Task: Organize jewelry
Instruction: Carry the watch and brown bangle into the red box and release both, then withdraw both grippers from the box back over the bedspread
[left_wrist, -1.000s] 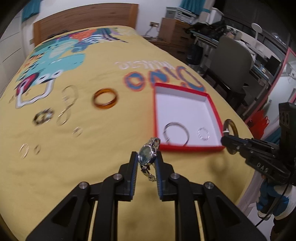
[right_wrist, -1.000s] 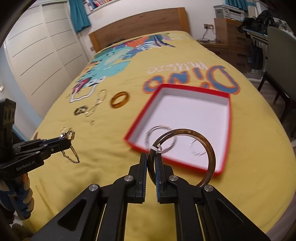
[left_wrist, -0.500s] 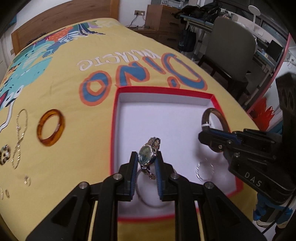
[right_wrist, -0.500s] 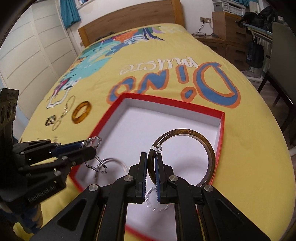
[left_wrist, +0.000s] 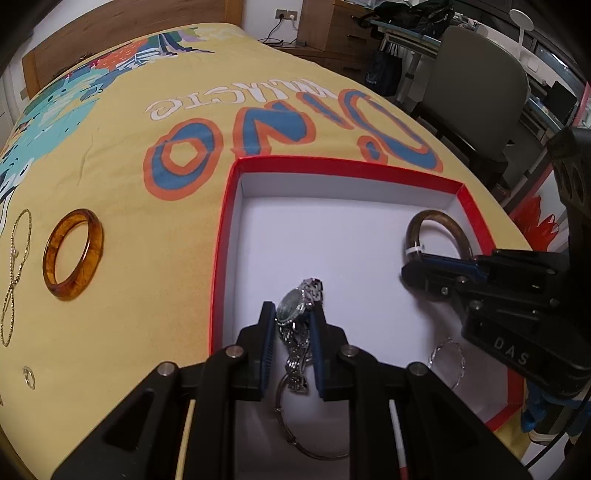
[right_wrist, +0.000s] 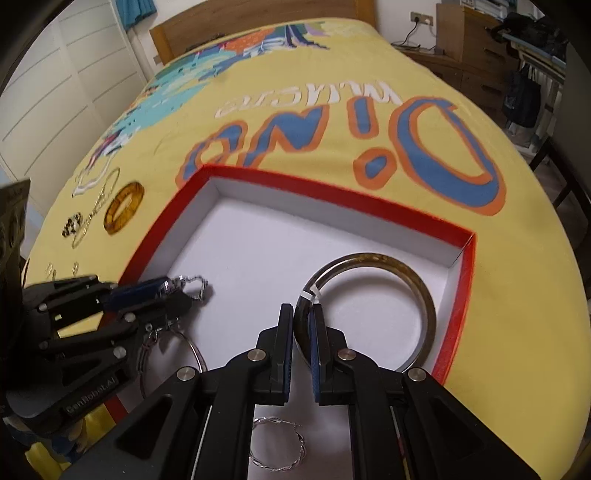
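Bed (left_wrist: 110, 155) with yellow dino-print cover carries everything. Red box (left_wrist: 221, 236), white inside, sits open on it, both tools over it.

In the box:
- brown bangle (right_wrist: 417, 280) with a white tag, right side near the wall, lying flat on the floor as far as I can tell. Right tool (right_wrist: 303, 325) has its pads together on the bangle's near edge at the tag.
- large plain silver hoop (left_wrist: 321, 456), near-left part of the floor, mostly hidden under the left tool's body.
- small twisted silver ring (right_wrist: 277, 446), near edge, partly cut off by the right tool's fingers.

Left tool (left_wrist: 293, 325) is clamped on a silver watch (left_wrist: 291, 308), dark dial upright between the pads, link bracelet hanging below. Watch is above the box floor; can't tell if the bracelet touches it.

Outside the box, on the cover to its left:
- amber bangle (left_wrist: 72, 254), well apart from the box.
- thin gold chain (left_wrist: 14, 273) just beyond it, cut off by the frame edge.
- small ring (left_wrist: 28, 376) nearer the camera.
- dark beaded piece (right_wrist: 72, 223), too blurred to identify.
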